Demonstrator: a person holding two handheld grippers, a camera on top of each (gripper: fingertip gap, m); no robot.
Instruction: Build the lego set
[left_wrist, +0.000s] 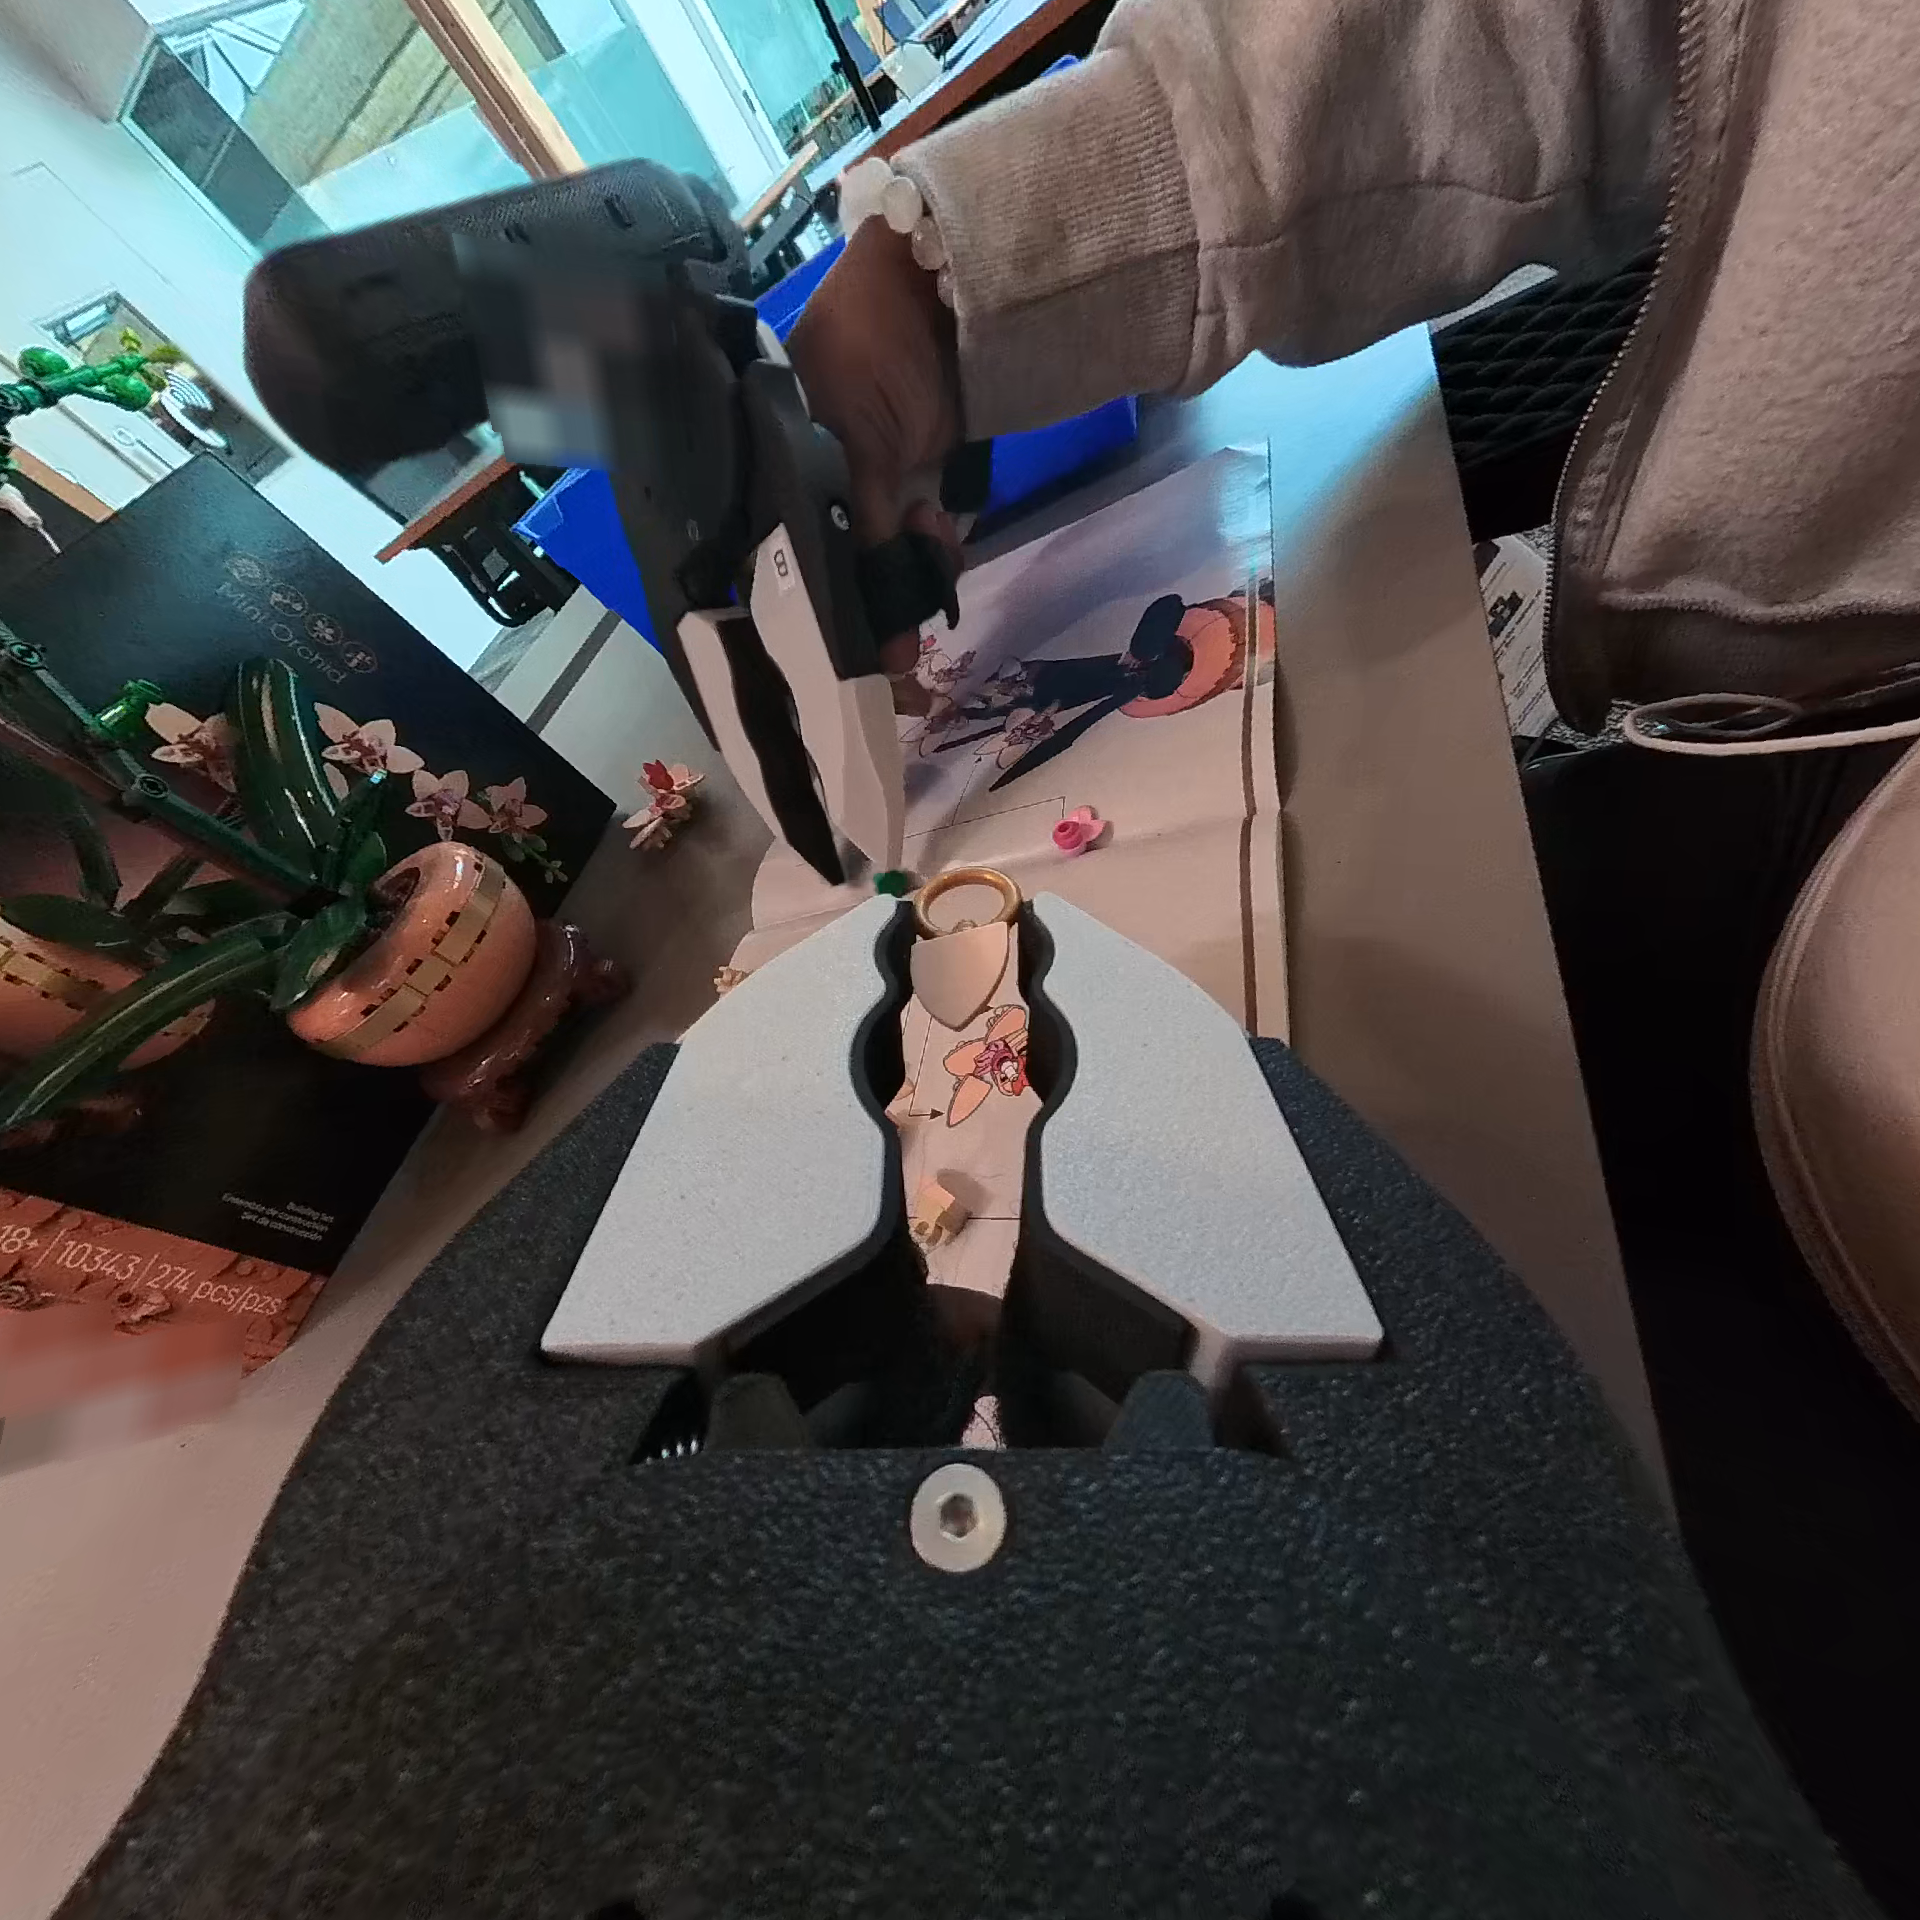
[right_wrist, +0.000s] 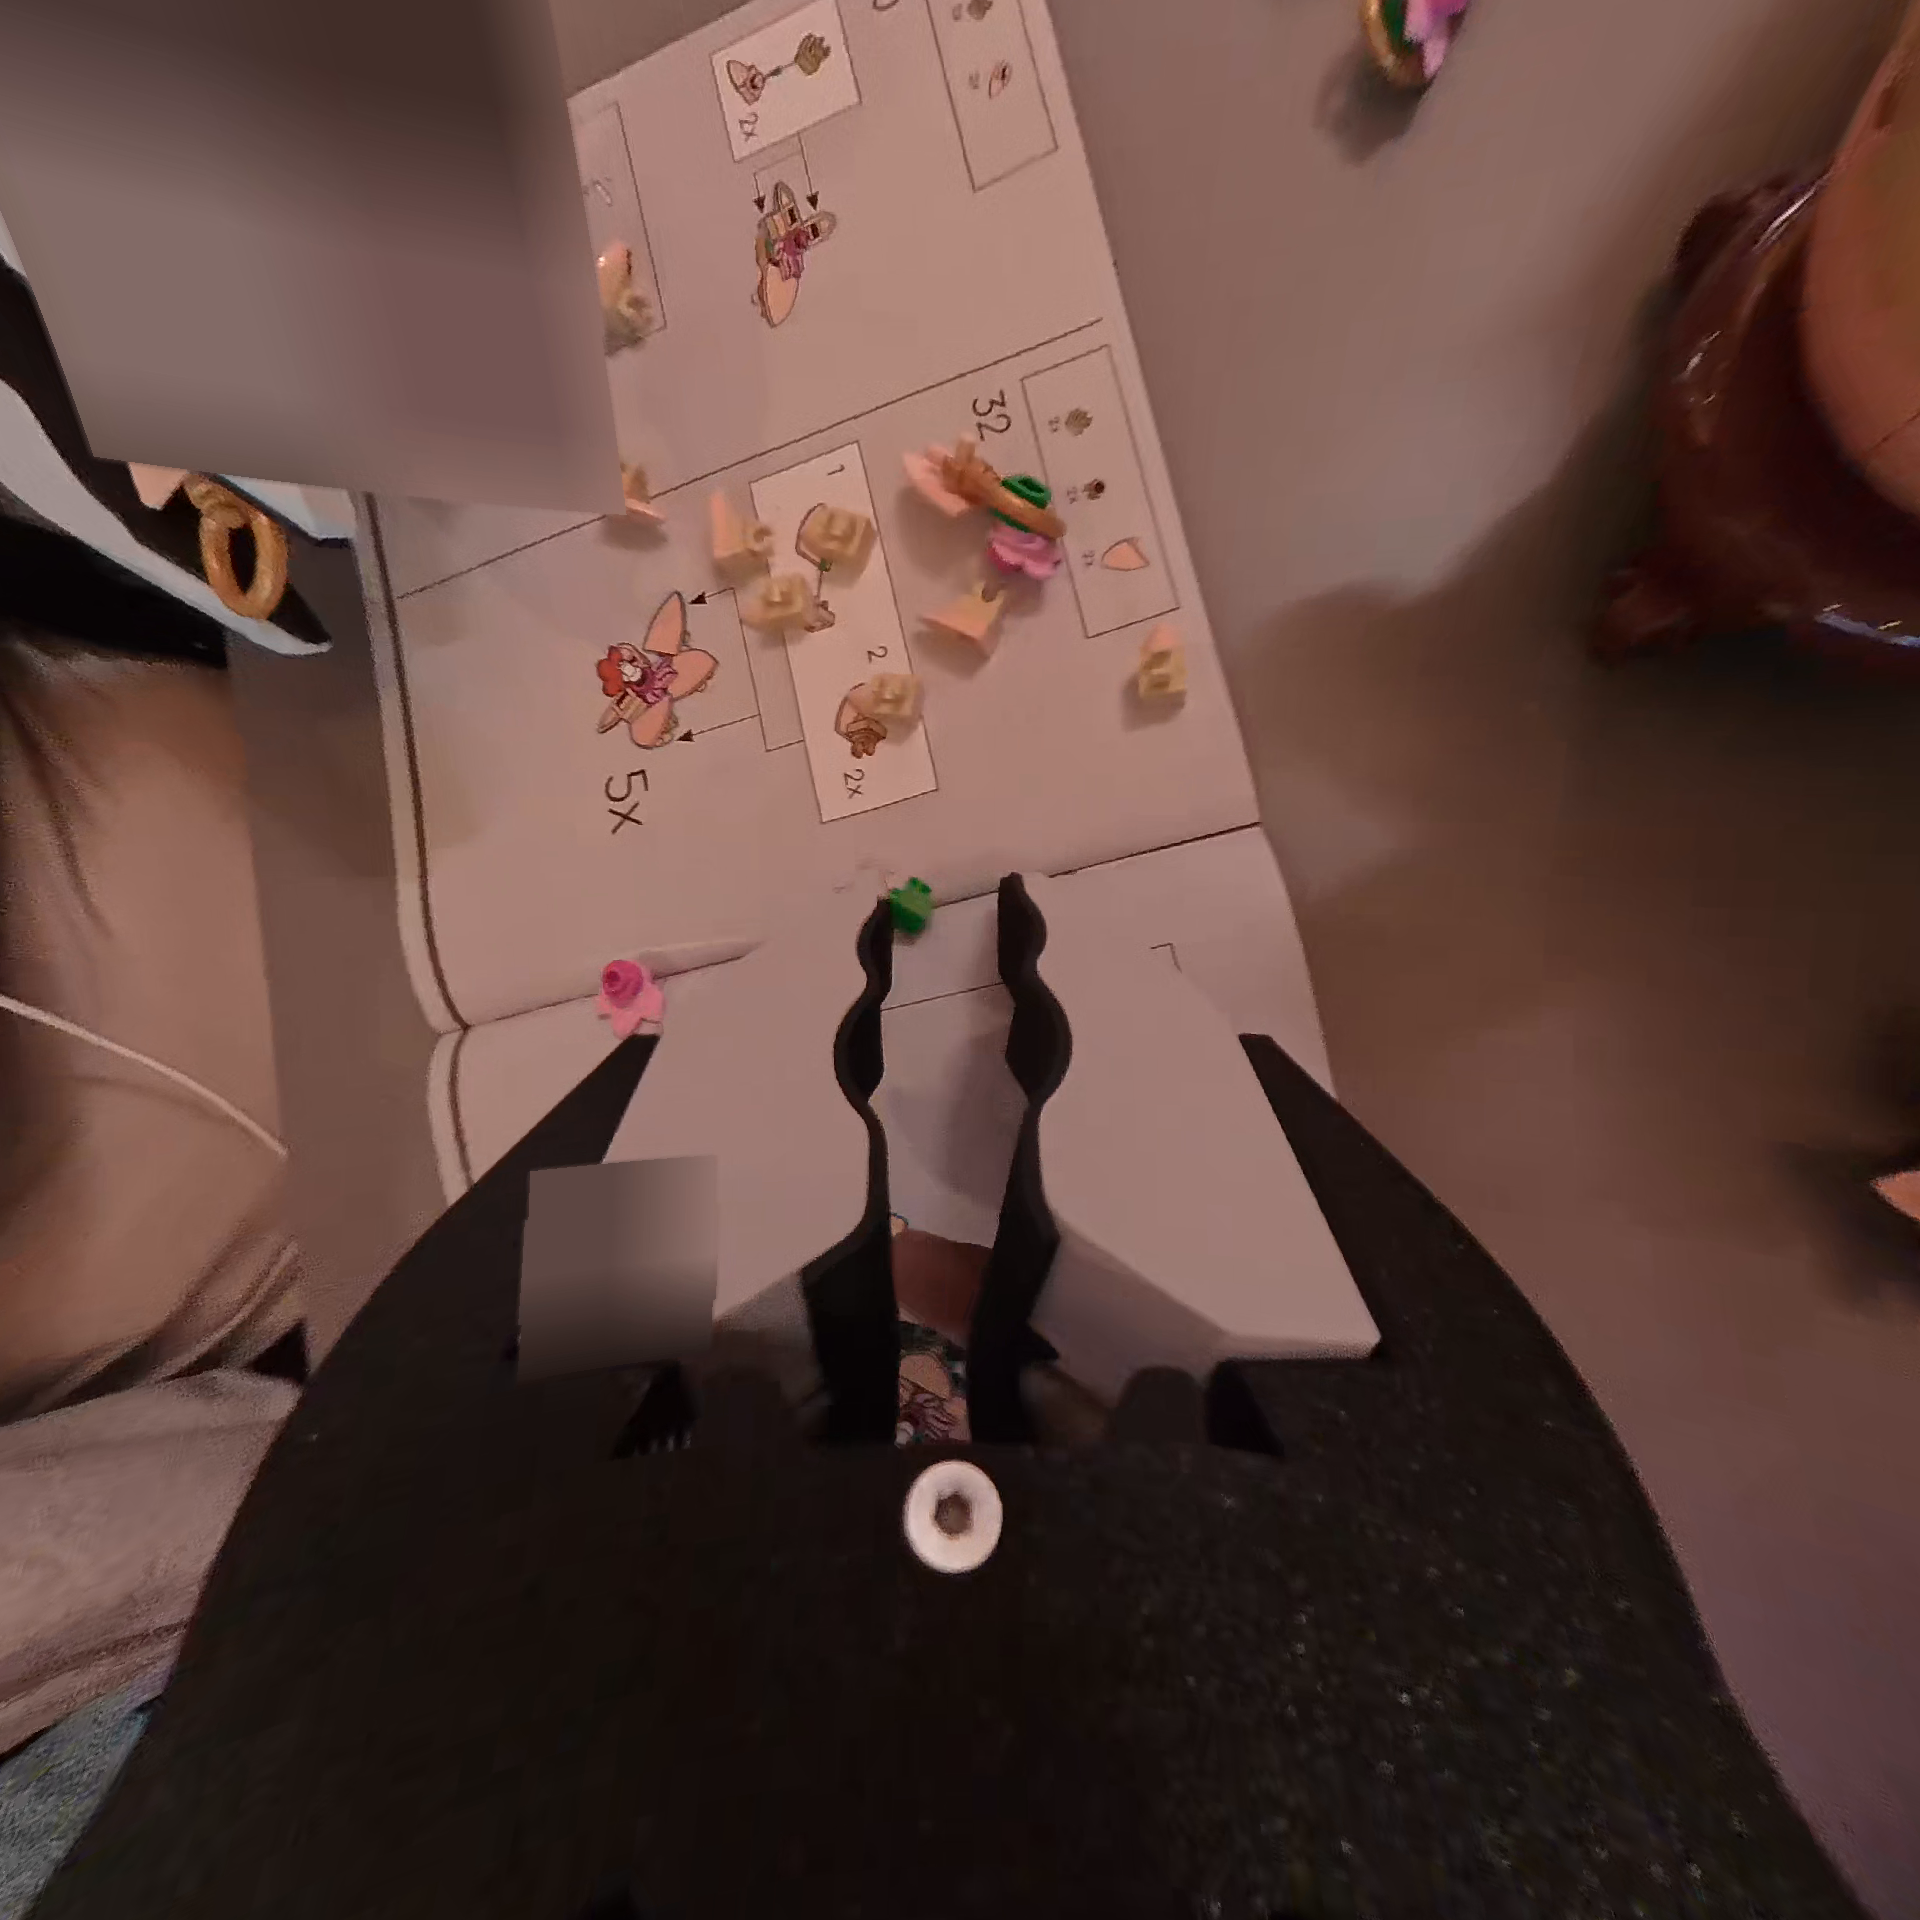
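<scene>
My left gripper (left_wrist: 964, 914) is shut on a gold ring with a pale petal (left_wrist: 961, 971) and holds it above the open instruction booklet (left_wrist: 1143, 665). The ring also shows at the far left of the right wrist view (right_wrist: 244, 561). My right gripper (right_wrist: 945, 902) is open, tips down at the booklet (right_wrist: 1039, 727). A small green piece (right_wrist: 911, 902) lies against its left fingertip; in the left wrist view the green piece (left_wrist: 888, 881) sits between the two grippers. A part-built flower with gold ring, green and pink pieces (right_wrist: 1003, 520) lies on the page.
Several tan pieces (right_wrist: 831, 540) lie on the page, with a pink piece (right_wrist: 629, 997) at the fold. The set's box (left_wrist: 260, 831) stands left, a finished small flower (left_wrist: 665, 800) beside it. A brown pot base (right_wrist: 1766, 436) is right. A person's sleeve (left_wrist: 1247, 208) reaches in. Left tips to right tips: about 11 cm.
</scene>
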